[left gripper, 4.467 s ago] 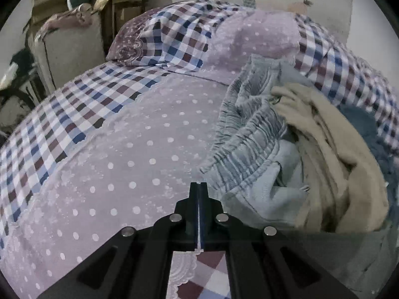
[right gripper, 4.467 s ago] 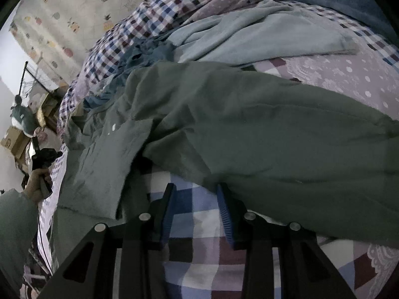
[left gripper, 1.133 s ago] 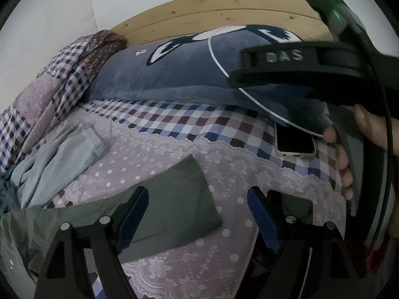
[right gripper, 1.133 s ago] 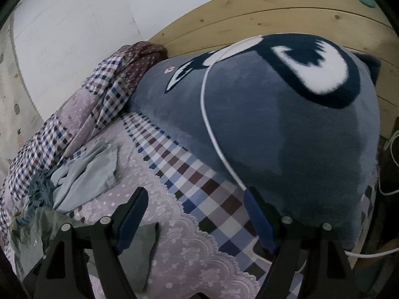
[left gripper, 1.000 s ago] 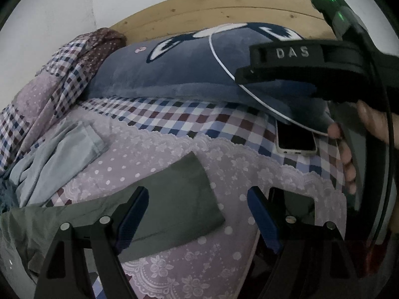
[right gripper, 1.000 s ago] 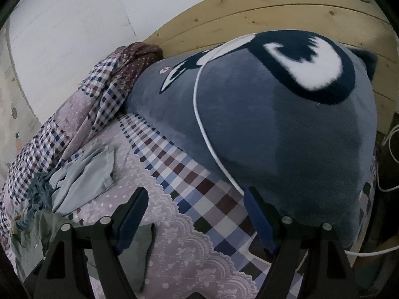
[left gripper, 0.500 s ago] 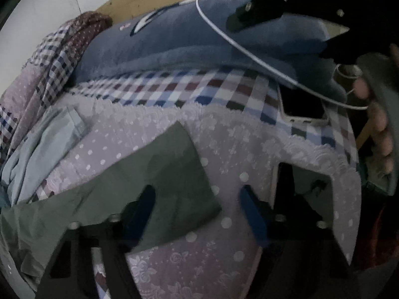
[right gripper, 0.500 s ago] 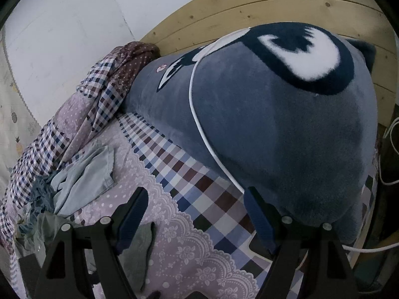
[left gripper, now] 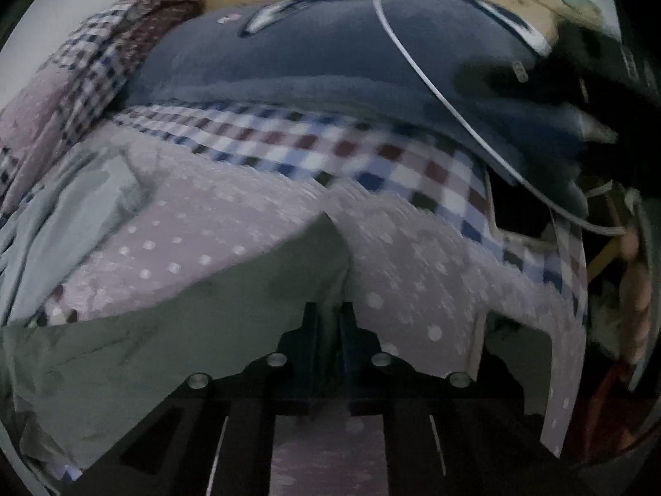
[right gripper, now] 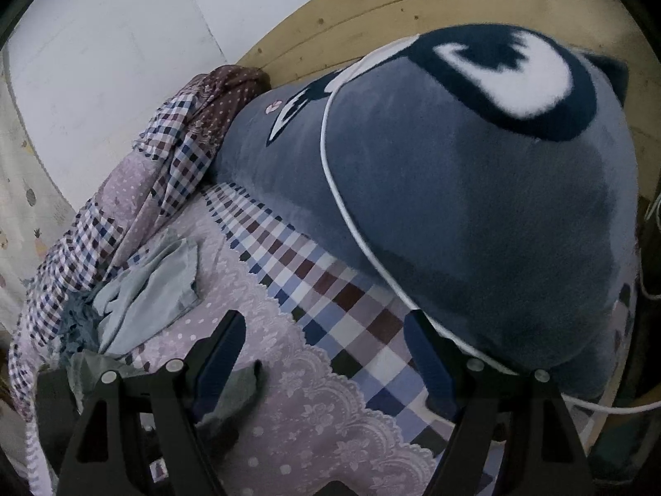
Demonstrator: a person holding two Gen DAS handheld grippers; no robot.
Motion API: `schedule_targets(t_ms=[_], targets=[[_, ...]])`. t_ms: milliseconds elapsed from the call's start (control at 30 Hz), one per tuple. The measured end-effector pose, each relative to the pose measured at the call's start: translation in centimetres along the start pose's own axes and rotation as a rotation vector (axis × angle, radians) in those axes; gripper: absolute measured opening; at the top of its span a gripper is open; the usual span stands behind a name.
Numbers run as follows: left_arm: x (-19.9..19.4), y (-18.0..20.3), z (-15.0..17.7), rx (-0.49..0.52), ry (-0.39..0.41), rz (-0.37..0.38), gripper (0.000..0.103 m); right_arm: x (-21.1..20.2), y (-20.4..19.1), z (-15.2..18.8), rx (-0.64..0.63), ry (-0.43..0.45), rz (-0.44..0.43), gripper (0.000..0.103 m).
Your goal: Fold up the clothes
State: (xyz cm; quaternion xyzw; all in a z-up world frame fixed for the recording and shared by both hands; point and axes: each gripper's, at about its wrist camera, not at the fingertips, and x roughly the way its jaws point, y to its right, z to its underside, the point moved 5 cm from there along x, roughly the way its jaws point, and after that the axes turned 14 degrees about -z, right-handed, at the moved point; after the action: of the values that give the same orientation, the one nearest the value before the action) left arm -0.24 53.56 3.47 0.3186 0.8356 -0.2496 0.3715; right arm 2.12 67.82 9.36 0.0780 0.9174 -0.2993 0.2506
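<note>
A dark green garment [left gripper: 186,330] lies spread over the dotted purple bedsheet [left gripper: 413,256], one corner pointing toward the pillow. My left gripper [left gripper: 330,318] has its fingers drawn together on that garment's right edge, just below the corner. The view is blurred. In the right wrist view, my right gripper [right gripper: 322,355] hangs wide open above the sheet with nothing between its fingers. A bit of the green garment [right gripper: 235,392] shows behind its left finger. A light blue-grey garment [right gripper: 153,289] lies crumpled farther left, also seen in the left wrist view as the pale garment [left gripper: 82,206].
A large grey-blue plush pillow [right gripper: 475,206] fills the head of the bed against a wooden headboard [right gripper: 372,12]. A white cable [right gripper: 338,206] runs across the pillow. A checked quilt [right gripper: 165,165] is bunched at the left. A person's hand [left gripper: 636,281] shows at the right edge.
My left gripper went from wide open to shut and dropped onto the green garment's edge. The right gripper stayed open, hardly moving.
</note>
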Motion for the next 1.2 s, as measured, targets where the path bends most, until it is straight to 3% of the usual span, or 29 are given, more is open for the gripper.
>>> schedule_targets(t_ms=[200,433,600,900,1200], targets=[[-4.0,-5.6,-4.6,-0.154,0.080,0.010,0.006,1.0,-1.2,0.5,0.005,-0.015,-0.070,0.083],[-11.9,-13.8,-11.1,-0.339,0.227,0.019,0.005,2.2,-3.0,1.2,-0.004,-0.035,-0.147,0.083],[-18.4,-18.7,-14.2,-0.472,0.363,0.064,0.005,3.0,-5.0,1.8,-0.021,-0.045,-0.209,0.082],[-24.0,-23.1,-16.3,-0.495,0.434,-0.028,0.005,5.0,-12.2,4.6,-0.188,-0.120,-0.386,0.082],[-26.8,-28.1,-14.1,-0.587,0.441,-0.084,0.005,7.5,-22.3,12.3,-0.411,-0.293,-0.630,0.082]])
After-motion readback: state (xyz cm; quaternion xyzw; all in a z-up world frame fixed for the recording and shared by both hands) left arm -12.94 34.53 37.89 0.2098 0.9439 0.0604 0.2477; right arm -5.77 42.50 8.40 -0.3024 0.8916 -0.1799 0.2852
